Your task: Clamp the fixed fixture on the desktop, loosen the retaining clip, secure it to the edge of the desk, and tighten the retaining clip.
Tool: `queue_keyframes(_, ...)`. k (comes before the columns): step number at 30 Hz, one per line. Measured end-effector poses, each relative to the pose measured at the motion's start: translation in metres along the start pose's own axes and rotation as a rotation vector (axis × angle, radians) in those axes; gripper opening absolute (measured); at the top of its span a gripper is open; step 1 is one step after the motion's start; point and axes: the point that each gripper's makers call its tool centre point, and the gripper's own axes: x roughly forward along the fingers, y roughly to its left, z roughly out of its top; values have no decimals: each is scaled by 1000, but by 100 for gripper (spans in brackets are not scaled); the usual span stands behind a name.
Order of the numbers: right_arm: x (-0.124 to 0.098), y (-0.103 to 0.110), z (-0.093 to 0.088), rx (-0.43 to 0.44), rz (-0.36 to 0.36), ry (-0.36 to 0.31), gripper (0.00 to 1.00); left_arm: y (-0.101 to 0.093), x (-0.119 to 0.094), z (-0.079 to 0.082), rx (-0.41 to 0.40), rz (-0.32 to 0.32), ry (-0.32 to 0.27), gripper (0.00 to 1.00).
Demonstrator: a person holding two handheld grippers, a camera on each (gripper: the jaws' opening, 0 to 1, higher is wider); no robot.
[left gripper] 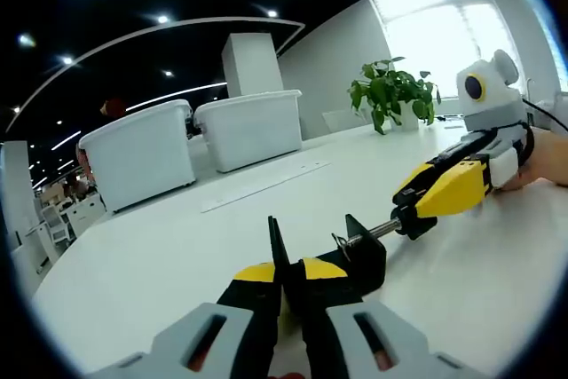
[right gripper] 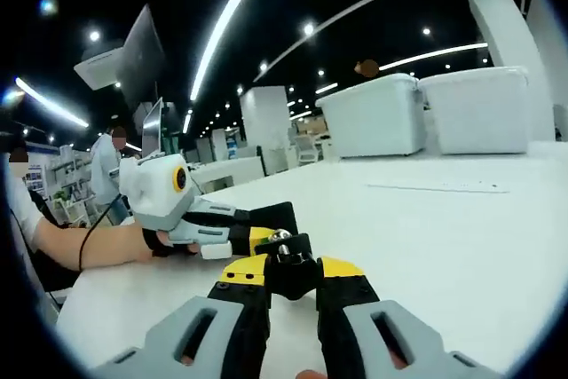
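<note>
- My left gripper [left gripper: 286,265] has its jaws closed on the frame of the black clamp fixture [left gripper: 359,250]; the fixture sits directly ahead of the jaws, low over the white counter [left gripper: 177,255].
- From the frame, the clamp's threaded screw [left gripper: 380,230] runs up and to the right in the left gripper view. That line is the fixture's long axis.
- At the far end of the screw, my right gripper [left gripper: 415,217] comes in from the right and grips the screw's end; its jaws are together on the knob.
- In the right gripper view, the black knob [right gripper: 290,265] sits between the yellow-tipped jaws of the right gripper [right gripper: 288,277], with the left gripper [right gripper: 226,235] just beyond it, arriving from the left.
- Two white storage bins [left gripper: 142,153] and a potted plant [left gripper: 390,90] stand well apart at the far side of the counter.
- Judgement: the left gripper steadies the frame, and the right gripper is the one placed to turn the knob about the screw axis. Loosening appears to be the step in hand; the fixture is not yet on the counter's edge.
</note>
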Motion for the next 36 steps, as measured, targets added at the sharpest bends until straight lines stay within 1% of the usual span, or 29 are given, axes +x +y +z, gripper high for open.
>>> queue_keyframes(2, -1, 3, 0, -82, 6, -12, 19, 0, 0, 0, -1, -1, 0, 8)
queue_keyframes(5, -2, 9, 1, -205, -7, -26, 19, -1, 0, 0, 1, -3, -2, 8)
queue_keyframes(7, -2, 10, 1, -259, -13, -27, 19, -1, 0, 0, 0, -2, 0, 8)
queue_keyframes(8, -1, 10, 2, -268, -14, -28, 19, -1, 0, 0, 0, -1, -1, 8)
queue_keyframes(9, -2, 12, 1, -313, -22, -27, 19, -1, 0, 0, 0, -1, -1, 8)
queue_keyframes(12, -1, 17, 1, -406, -39, -24, 19, 0, 0, 0, 0, 2, -1, 8)
queue_keyframes(13, 0, 15, 2, -432, -42, -23, 19, 0, 0, 0, 0, 4, 0, 8)
queue_keyframes(14, 0, 15, 1, -440, -44, -22, 19, 0, 0, 0, -1, 4, 0, 8)
queue_keyframes(15, 2, 12, 1, -455, -45, -22, 19, 0, 0, 0, 0, 5, 0, 8)
queue_keyframes(17, 2, 13, 1, -466, -47, -21, 19, 0, 0, 0, 0, 6, 0, 8)
queue_keyframes(22, 1, 13, 1, -479, -56, -13, 21, 0, 0, 0, 1, 6, -1, 8)
queue_keyframes(24, 0, 13, -1, -399, -51, 0, 22, 0, 0, 0, 3, 4, -1, 8)
queue_keyframes(26, -2, 11, -2, -295, -42, 6, 23, 0, 0, 0, 3, 3, 0, 8)
queue_keyframes(27, -3, 8, -1, -252, -42, 2, 26, 0, 0, 0, 2, 2, 0, 8)
queue_keyframes(28, -5, 7, 0, -175, -32, -2, 29, 0, 0, 0, 2, 2, 0, 8)
queue_keyframes(29, -7, 12, 8, -48, 20, -43, 32, 0, 0, 0, 3, 2, 0, 8)
queue_keyframes(30, -10, 10, 10, 19, 35, -53, 33, 0, 0, 0, 1, 1, 1, 8)
queue_keyframes(31, -12, 5, 14, 71, 30, -71, 33, 0, 0, 0, -1, 1, 1, 8)
queue_keyframes(32, -12, -1, 15, 104, 21, -80, 33, 0, 0, 0, 0, 0, 1, 8)
queue_keyframes(34, -12, -6, 13, 178, 28, -66, 32, 0, 0, 0, 0, 0, 1, 8)
queue_keyframes(35, -11, -6, 10, 201, 35, -50, 31, 0, 0, 0, 1, 0, 1, 8)
queue_keyframes(36, -9, -6, 10, 202, 40, -47, 29, 0, 0, 0, 1, -1, 1, 8)
